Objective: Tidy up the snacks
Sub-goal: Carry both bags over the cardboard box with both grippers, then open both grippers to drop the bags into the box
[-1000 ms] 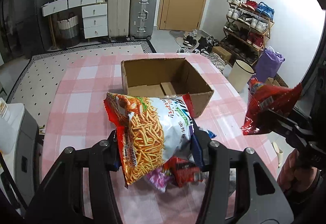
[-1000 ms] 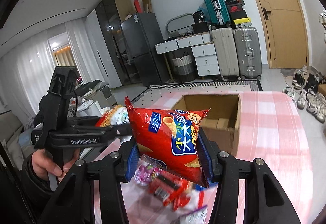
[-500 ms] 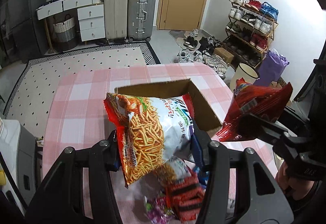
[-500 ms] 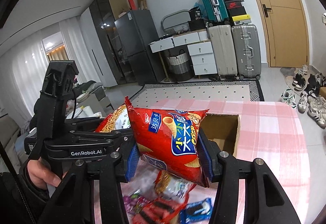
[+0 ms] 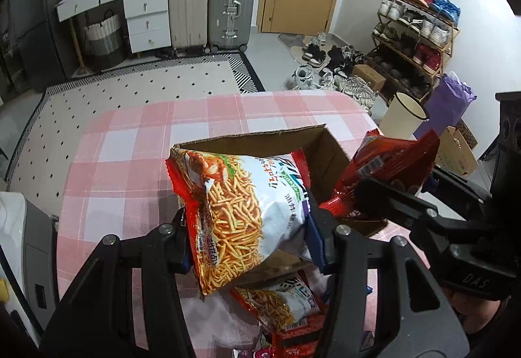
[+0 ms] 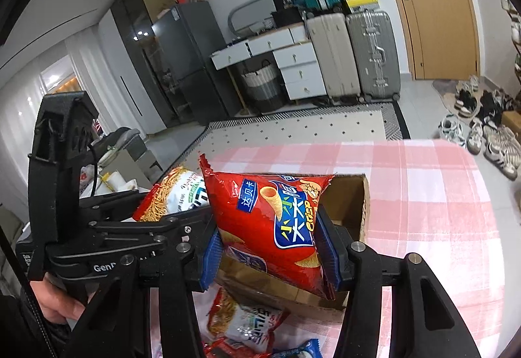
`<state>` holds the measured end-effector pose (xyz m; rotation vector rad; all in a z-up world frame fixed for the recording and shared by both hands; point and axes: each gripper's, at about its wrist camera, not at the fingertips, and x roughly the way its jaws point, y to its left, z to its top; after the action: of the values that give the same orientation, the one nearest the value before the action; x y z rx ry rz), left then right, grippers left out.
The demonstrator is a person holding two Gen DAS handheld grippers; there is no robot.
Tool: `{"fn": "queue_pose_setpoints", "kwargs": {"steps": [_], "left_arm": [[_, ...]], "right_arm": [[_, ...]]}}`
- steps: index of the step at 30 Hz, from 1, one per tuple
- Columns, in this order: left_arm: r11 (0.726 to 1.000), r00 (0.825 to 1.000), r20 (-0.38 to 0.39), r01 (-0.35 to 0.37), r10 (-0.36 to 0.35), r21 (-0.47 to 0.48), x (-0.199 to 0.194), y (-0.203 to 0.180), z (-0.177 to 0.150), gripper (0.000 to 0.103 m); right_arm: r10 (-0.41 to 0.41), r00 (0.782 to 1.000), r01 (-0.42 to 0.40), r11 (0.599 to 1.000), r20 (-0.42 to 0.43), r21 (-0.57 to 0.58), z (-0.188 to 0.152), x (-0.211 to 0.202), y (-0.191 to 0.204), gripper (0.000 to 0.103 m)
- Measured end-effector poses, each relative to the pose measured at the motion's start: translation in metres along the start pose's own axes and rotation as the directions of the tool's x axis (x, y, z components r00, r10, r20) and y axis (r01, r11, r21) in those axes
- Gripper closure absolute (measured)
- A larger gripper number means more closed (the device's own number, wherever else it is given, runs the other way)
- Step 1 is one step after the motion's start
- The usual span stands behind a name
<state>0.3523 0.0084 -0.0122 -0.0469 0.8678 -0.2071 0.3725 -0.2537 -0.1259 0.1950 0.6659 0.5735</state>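
Note:
My left gripper is shut on a white and red bag of noodle sticks, held over the near edge of the open cardboard box. My right gripper is shut on a red bag of cone crisps, above the same box. In the left wrist view the red bag hangs at the box's right side. In the right wrist view the noodle bag shows at the left. Both bags hide most of the box's inside.
The box stands on a pink checked tablecloth. Loose snack packets, among them a second noodle bag, lie on the table just in front of the box. A cream bin and a shoe rack stand to the right of the table.
Both grippers have travelled forward with their bags, from above the pile of loose snacks to above the box. The box now sits close under both bags.

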Motion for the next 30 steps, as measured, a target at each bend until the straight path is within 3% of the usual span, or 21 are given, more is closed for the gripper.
{"fn": "queue_pose_setpoints", "kwargs": {"steps": [15,18,20,30], "left_arm": [[1.000,0.997,-0.072,0.000,-0.002,-0.027,0.060,0.007,-0.006,0.052],[0.999,0.996,-0.085,0.002,-0.005,-0.046,0.063,0.016,-0.008,0.045],[0.999,0.997,-0.080,0.002,-0.006,-0.054,0.061,0.018,-0.007,0.034],[0.997,0.999,0.005,-0.046,0.046,-0.068,0.008,0.022,-0.017,0.026]], "right_arm": [[-0.049,0.996,0.050,0.999,-0.073,0.015,0.002,0.051,-0.017,0.050],[-0.082,0.994,0.083,0.996,-0.074,0.013,0.005,0.056,-0.020,0.042],[-0.112,0.991,0.113,0.994,-0.066,0.001,0.007,0.056,-0.022,0.034],[-0.085,0.995,0.086,0.996,0.047,-0.009,0.011,-0.007,-0.014,0.030]]}}
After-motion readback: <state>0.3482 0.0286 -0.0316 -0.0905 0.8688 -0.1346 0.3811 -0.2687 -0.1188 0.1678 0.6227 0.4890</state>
